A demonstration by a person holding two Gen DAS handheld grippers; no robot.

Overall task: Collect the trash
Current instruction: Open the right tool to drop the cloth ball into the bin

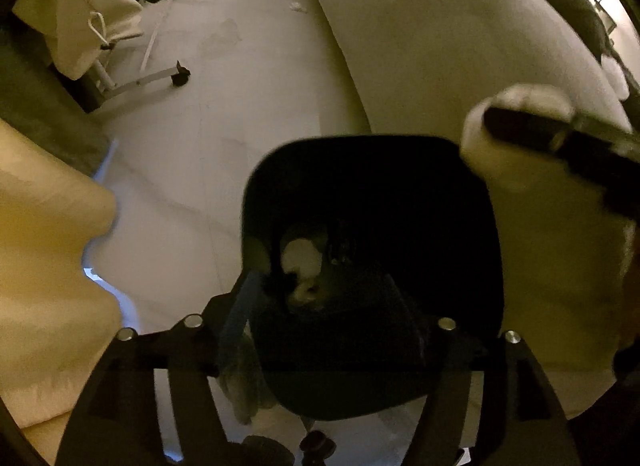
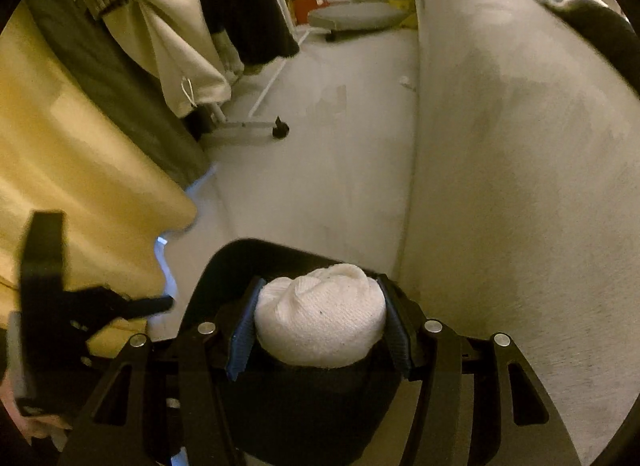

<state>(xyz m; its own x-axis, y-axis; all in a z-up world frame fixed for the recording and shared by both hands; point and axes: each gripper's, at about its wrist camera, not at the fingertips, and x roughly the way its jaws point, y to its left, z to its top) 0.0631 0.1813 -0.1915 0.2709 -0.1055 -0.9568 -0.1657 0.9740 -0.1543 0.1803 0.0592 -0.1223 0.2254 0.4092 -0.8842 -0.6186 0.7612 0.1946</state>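
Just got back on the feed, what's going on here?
A person is collecting trash with two handheld grippers. The right gripper is shut on a white wad of cloth or paper, held over the black bin. The left gripper is open above the bin, with nothing between its fingers; pale scraps already lie inside.

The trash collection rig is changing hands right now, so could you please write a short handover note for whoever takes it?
Right gripper: shut on a white wad, above the black bin.
Left gripper: open over the bin's mouth, nothing between its pads; pale scraps lie inside.
Done: some trash is in the bin.
Left: drop the wad in, then probably fetch the small white scrap on the floor by the bed.
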